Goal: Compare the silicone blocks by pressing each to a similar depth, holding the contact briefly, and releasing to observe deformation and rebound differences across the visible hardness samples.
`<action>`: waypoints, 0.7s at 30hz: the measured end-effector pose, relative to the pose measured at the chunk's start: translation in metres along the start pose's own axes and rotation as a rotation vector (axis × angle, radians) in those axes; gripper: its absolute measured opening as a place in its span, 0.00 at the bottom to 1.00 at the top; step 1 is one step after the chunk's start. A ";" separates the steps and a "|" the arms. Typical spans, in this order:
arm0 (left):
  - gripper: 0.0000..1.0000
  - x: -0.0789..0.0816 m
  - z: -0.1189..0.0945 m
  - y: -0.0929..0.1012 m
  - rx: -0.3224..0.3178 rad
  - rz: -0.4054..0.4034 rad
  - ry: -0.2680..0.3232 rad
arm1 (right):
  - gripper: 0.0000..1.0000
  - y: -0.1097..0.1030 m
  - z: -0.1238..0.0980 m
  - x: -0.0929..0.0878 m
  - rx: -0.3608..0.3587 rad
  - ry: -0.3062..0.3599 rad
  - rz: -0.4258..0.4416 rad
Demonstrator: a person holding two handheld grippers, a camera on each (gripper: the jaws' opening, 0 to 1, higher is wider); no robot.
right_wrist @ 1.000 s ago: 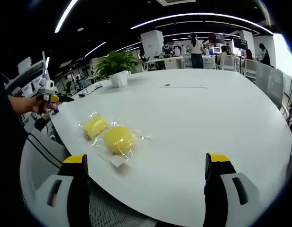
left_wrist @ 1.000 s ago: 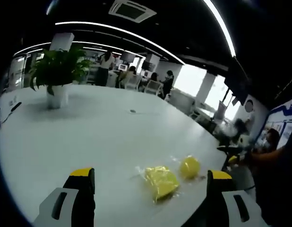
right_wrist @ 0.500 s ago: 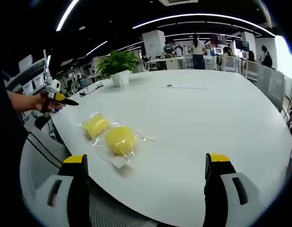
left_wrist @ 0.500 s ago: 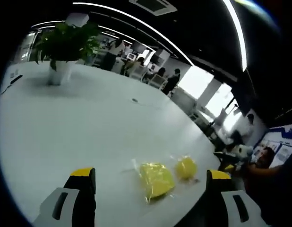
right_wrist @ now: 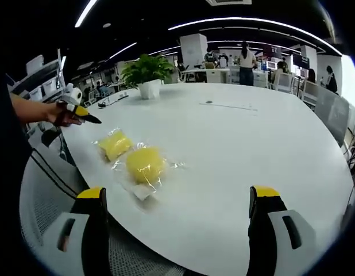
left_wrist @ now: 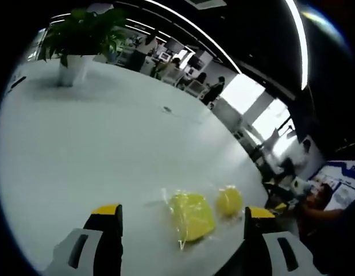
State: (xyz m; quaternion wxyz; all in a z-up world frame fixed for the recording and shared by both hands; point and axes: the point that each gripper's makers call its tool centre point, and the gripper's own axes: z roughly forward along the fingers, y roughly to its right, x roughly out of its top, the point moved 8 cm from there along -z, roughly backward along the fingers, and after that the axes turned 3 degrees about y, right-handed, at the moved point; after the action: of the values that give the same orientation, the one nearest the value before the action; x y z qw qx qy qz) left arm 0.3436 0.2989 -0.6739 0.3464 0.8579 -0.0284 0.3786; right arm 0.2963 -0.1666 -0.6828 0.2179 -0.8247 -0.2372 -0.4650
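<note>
Left gripper view, change: over the last second the camera tipped and swung, so the table point(left_wrist: 80, 144) filled more of the frame; the two yellow blocks kept their places on it, which suggested the person was lining up, not yet pressing.
Left gripper view, gripper: the left gripper point(left_wrist: 180, 241) hung released, its yellow-tipped jaws wide apart and holding nothing, short of the blocks.
Left gripper view, blocks: the squarish block point(left_wrist: 192, 215) lay just ahead between the jaws, near the table's edge; the round block point(left_wrist: 229, 201) lay just beside it, apart from it.
Left gripper view, wrappers: each block sat inside a clear plastic bag point(left_wrist: 166, 198), crinkled and loose around it.
Left gripper view, plant pot: a white pot point(left_wrist: 73, 69) stood well away, holding a leafy plant.

Right gripper view, change: the left gripper, held in the person's hand point(right_wrist: 61, 114), had moved in closer to the table's edge over the second.
Right gripper view, gripper: the right gripper point(right_wrist: 180, 230) was released too, jaws wide apart and bare, still back from the table.
Right gripper view, blocks: the round block point(right_wrist: 145, 165) lay nearer, the squarish one point(right_wrist: 114, 144) beyond it, both untouched.
Task meaning: no press seemed begun on either sample; the left side looked likelier to go first.
</note>
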 end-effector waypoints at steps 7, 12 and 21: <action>0.73 0.000 0.022 -0.005 -0.024 -0.067 -0.012 | 0.96 -0.003 -0.002 0.006 0.008 0.007 -0.009; 0.60 -0.006 0.034 -0.018 -0.030 -0.118 -0.020 | 0.96 -0.004 -0.004 0.008 0.015 0.006 -0.011; 0.35 -0.013 0.053 -0.028 -0.069 -0.185 -0.061 | 0.96 -0.006 -0.005 0.004 0.022 -0.004 0.000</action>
State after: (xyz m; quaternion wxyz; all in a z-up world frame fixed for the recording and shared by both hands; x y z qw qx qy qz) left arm 0.3768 0.2850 -0.7239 0.4081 0.8555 0.0275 0.3176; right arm 0.2911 -0.1641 -0.6757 0.2263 -0.8232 -0.2426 -0.4607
